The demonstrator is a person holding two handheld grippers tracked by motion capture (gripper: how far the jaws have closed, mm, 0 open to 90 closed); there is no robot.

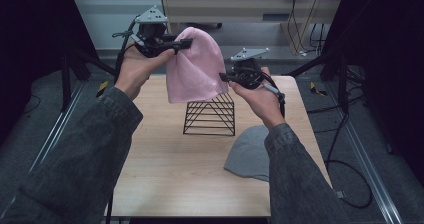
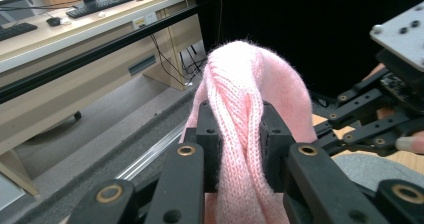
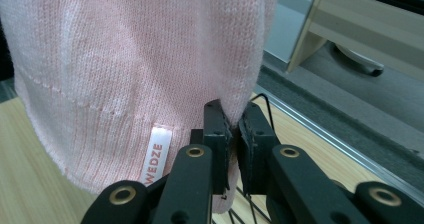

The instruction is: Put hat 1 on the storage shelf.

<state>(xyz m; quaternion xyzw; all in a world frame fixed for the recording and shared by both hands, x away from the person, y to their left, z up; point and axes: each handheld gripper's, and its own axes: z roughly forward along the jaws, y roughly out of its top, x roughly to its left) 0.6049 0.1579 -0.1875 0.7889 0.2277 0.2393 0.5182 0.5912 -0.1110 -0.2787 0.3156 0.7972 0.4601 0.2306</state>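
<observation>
Both claws clamped on pink beanie (image 1: 194, 66), left gripper (image 1: 184, 43) at crown, right gripper (image 1: 223, 77) at hem, mid-frame above wire stand (image 1: 210, 115); next likely lower it on.

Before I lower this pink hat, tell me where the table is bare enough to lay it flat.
The widest bare wood on the table lies left of the wire stand and runs toward the near edge. The near right is crowded by the grey hat. Behind the stand, the pink hat hangs between the left gripper and right gripper.
</observation>
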